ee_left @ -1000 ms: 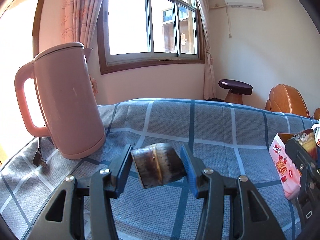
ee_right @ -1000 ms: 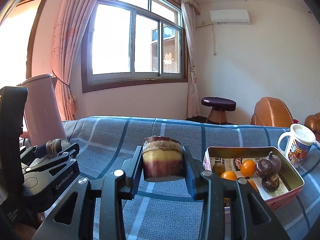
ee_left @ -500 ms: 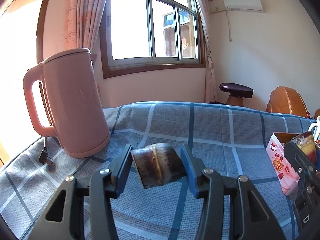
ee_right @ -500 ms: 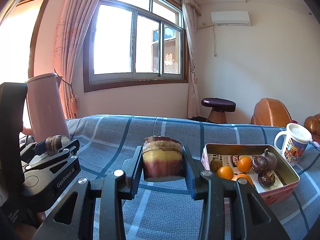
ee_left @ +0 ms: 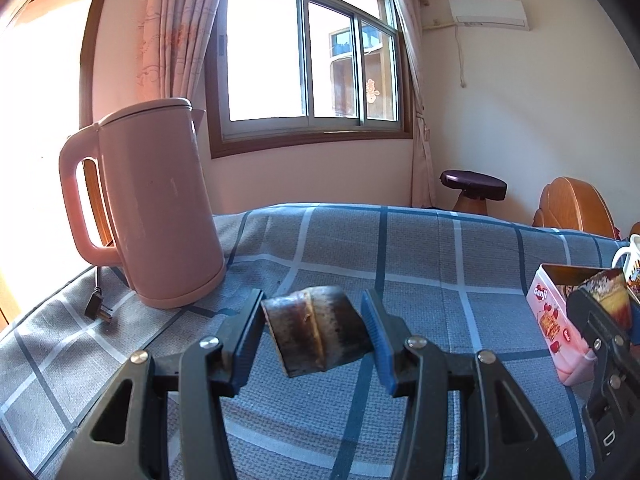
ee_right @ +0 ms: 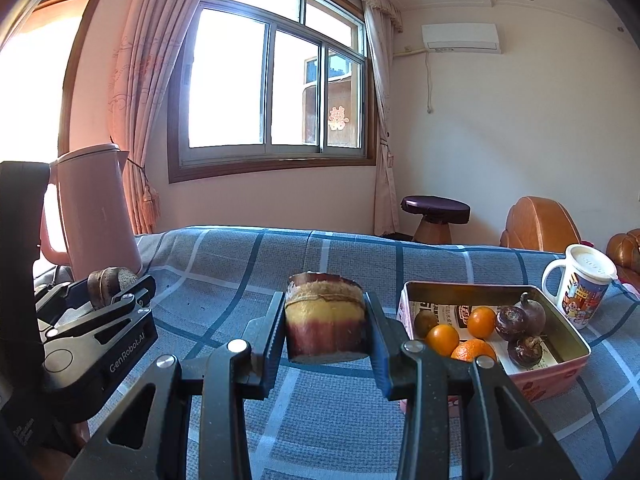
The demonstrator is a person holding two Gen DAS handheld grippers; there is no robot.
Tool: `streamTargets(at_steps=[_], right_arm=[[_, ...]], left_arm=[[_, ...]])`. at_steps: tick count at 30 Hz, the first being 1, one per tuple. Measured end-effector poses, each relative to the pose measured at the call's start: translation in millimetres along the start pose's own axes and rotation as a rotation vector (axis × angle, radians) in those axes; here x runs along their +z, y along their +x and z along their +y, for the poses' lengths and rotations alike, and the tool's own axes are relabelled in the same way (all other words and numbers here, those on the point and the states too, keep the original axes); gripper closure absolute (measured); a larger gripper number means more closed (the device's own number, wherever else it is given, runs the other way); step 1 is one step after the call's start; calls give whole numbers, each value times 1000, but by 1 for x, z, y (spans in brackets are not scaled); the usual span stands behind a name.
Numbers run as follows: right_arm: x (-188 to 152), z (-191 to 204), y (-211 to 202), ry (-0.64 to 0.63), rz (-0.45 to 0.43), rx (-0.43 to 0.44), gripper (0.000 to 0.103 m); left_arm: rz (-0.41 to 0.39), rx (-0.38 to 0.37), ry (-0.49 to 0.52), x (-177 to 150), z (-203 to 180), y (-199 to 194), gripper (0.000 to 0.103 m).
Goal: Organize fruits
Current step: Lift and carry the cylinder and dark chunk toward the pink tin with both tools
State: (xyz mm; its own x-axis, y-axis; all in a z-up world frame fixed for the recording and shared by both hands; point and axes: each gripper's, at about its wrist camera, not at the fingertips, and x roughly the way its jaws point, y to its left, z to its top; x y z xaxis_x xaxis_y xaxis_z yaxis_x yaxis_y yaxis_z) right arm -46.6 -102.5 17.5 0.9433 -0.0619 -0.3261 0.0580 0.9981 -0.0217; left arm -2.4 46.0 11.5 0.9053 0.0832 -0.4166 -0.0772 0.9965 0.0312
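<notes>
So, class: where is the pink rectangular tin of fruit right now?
In the right wrist view, the pink rectangular tin sits on the blue checked cloth, lower right, beside the white printed mug.

Your right gripper (ee_right: 325, 330) is clamped on a cane piece (ee_right: 325, 322), purple below and yellow above, held over the blue checked cloth (ee_right: 240, 256). To its right the tin (ee_right: 544, 376) holds oranges (ee_right: 442, 338) and dark chestnuts (ee_right: 512, 322); a mug (ee_right: 580, 290) stands beyond it. At left your left gripper (ee_right: 108, 294) grips a dark piece (ee_right: 106, 286) in front of the pink kettle (ee_right: 94, 208).
</notes>
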Motion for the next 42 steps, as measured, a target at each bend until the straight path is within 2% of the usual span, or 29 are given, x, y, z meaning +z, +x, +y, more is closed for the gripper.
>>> streamTargets(at_steps=[26,42], right_arm=[[-4,-14,-15,-4,14,6,63],[-8,-30,-25,-13,9,-9,63]], left_arm=[[-2,0,26,-5,-11,-13,52],[7,-29,55,-8,-31,-23,52]])
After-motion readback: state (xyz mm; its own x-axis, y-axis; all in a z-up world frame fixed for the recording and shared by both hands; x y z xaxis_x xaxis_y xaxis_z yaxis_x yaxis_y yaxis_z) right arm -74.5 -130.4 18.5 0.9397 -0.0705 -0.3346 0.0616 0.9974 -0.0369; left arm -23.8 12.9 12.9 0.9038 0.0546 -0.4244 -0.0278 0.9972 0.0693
